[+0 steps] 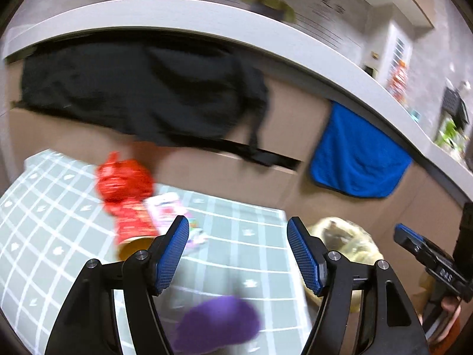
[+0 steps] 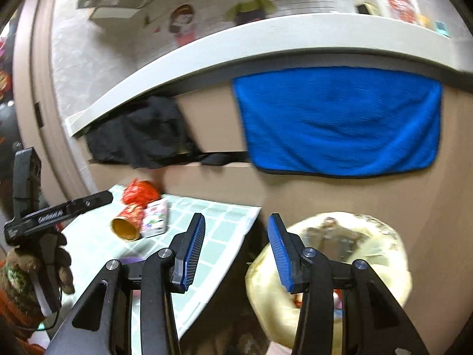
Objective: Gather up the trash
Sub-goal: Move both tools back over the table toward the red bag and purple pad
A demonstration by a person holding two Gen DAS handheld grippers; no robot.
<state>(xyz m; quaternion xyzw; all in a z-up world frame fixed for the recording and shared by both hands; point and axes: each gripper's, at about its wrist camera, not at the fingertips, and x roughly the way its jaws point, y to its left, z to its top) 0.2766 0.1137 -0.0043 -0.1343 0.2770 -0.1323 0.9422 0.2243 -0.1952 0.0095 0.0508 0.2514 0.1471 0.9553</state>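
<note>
A red crumpled wrapper lies on the green checked tablecloth, with a red paper cup on its side and a pink-white carton beside it. A purple item lies near the table's front. My left gripper is open and empty above the table. My right gripper is open and empty, above the gap between the table's edge and a bin lined with a yellowish bag. The cup, wrapper and carton show in the right wrist view too.
A brown cabinet front stands behind the table under a white counter. A blue towel and a black cloth hang from it. The bin stands right of the table. The left gripper shows at left in the right view.
</note>
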